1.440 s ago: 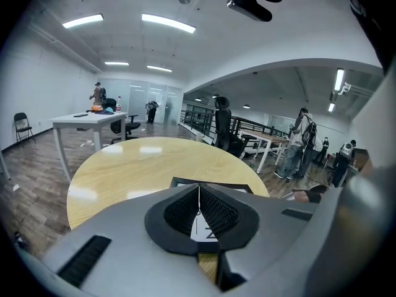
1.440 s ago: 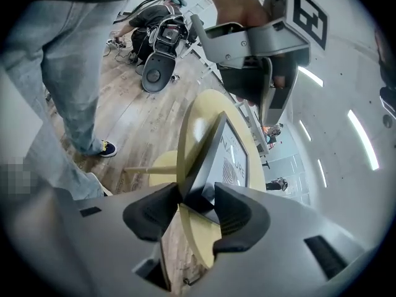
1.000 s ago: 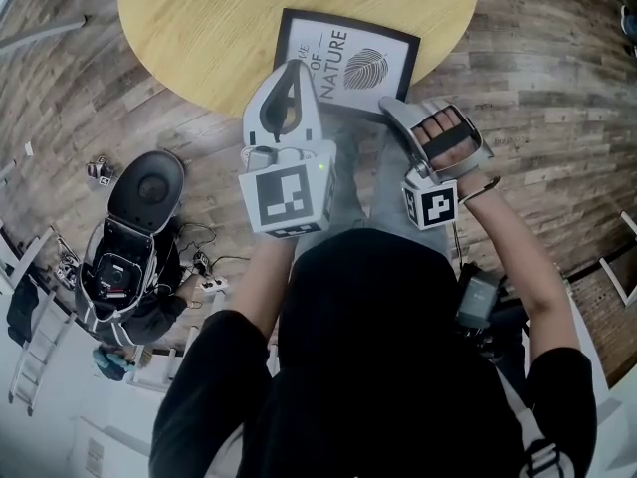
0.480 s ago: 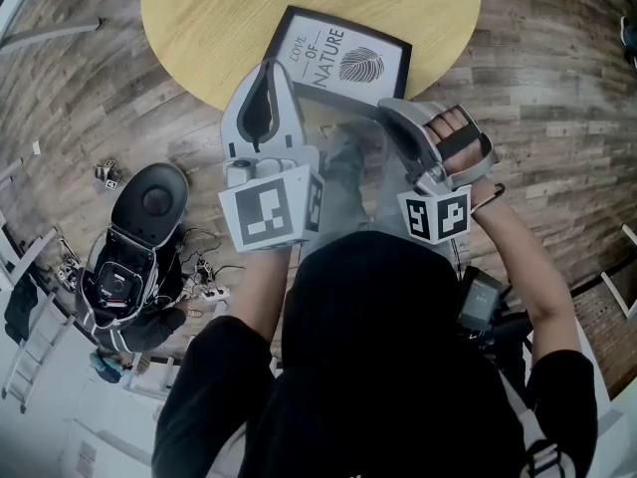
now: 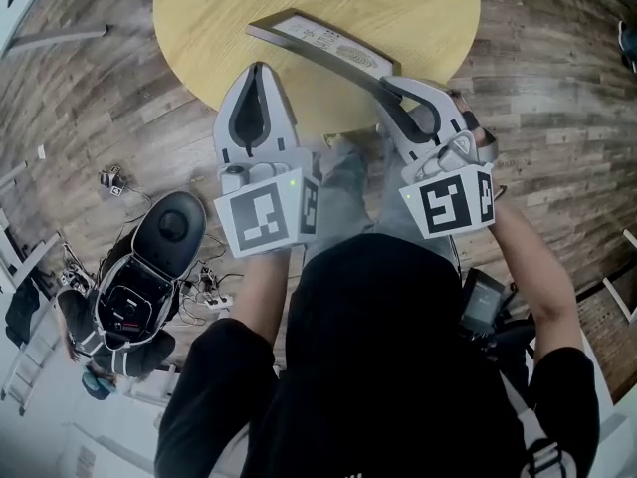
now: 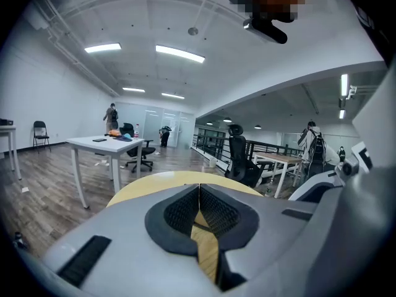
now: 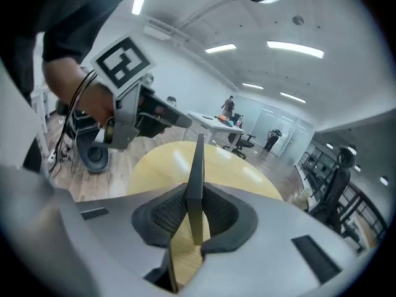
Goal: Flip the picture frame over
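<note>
**Head view**
- Table: a round table (image 5: 199, 8) with a yellow wood top stands on a plank floor (image 5: 80, 98).
- Picture frame: the picture frame (image 5: 318, 43) is raised above the table's near edge. It is tipped so steeply that it shows almost edge-on, with its printed face only a narrow strip.
- Right gripper: the right gripper (image 5: 390, 83) grips the frame at its right end. Its marker cube (image 5: 448, 202) faces the camera.
- Left gripper: the left gripper (image 5: 261, 68) points at the table just beside the frame's lower edge. Whether it touches the frame cannot be told.
- Bag: a black bag (image 5: 139, 277) lies open on the floor at the left. It holds dark gear that is too small to make out.

**Left gripper view**
- Claw: the pads (image 6: 185, 212) are pressed together with nothing between them. The yellow table top (image 6: 207, 252) shows through the slit below.
- Room: a white desk (image 6: 105, 144) with small items on it and an office chair (image 6: 241, 159) stand well beyond the table.

**Right gripper view**
- Claw: the jaws have just been closing and now pinch the picture frame (image 7: 197, 166) between the pads.
- Frame: it stands on edge, upright, and runs straight away from the camera over the table (image 7: 235, 172).
- Left gripper: the left gripper is at the upper left, held by a hand (image 7: 83, 101), and is apart from the frame.
</note>
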A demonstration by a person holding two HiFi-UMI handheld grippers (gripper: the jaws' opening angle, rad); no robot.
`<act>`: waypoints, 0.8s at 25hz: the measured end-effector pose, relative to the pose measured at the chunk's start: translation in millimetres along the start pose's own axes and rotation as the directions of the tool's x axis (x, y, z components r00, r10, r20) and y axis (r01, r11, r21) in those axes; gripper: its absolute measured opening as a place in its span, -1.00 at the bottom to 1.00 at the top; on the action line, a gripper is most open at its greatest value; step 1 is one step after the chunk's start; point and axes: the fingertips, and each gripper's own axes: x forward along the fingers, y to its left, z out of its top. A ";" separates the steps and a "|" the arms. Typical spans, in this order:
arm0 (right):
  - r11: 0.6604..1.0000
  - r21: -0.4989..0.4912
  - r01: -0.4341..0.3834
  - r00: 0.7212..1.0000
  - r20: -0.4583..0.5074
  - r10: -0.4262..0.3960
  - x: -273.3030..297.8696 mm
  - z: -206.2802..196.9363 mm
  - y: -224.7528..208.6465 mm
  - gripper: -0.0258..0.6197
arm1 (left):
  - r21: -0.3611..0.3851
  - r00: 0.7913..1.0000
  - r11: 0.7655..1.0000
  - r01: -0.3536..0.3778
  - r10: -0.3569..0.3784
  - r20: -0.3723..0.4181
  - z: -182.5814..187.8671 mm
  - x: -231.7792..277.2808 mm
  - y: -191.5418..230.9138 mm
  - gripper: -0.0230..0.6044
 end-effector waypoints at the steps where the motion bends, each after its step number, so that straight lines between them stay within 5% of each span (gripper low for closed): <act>1: 0.998 0.059 -0.008 1.000 0.021 0.007 0.6 6.1 -5.1 -0.67 | -0.001 1.000 1.000 0.000 0.000 0.000 0.6 0.6 0.6 -0.85; 4: 0.958 0.282 -0.042 0.996 0.086 0.018 2.1 20.4 -19.7 -0.67 | -0.007 1.000 1.000 0.001 -0.001 -0.007 0.4 3.0 2.4 -0.85; 8: 0.839 0.532 -0.118 0.991 0.121 0.063 1.6 16.3 -30.4 -0.67 | -0.009 1.000 1.000 0.000 0.000 -0.016 -2.7 5.7 3.0 -0.85; 10: 0.731 0.664 -0.158 0.986 0.148 0.079 2.8 9.8 -34.9 -0.67 | -0.008 1.000 1.000 0.000 0.000 -0.019 -4.9 8.3 3.2 -0.85; 12: 0.586 0.786 -0.196 0.980 0.178 0.088 6.7 4.1 -38.7 -0.67 | -0.008 1.000 1.000 0.000 -0.001 -0.022 -6.5 11.5 5.3 -0.85; 16: 0.329 0.919 -0.218 0.976 0.201 0.087 10.3 -10.5 -40.8 -0.67 | -0.008 1.000 1.000 0.005 -0.006 -0.030 -7.4 14.4 5.4 -0.85; 18: 0.228 0.950 -0.212 0.977 0.201 0.073 8.2 -22.2 -39.9 -0.67 | -0.006 0.999 1.000 0.010 -0.010 -0.035 -10.5 13.8 1.5 -0.85; 20: 0.170 0.961 -0.219 0.975 0.212 0.060 7.2 -30.3 -39.1 -0.67 | -0.005 0.999 1.000 0.013 -0.014 -0.038 -14.4 13.4 -2.1 -0.85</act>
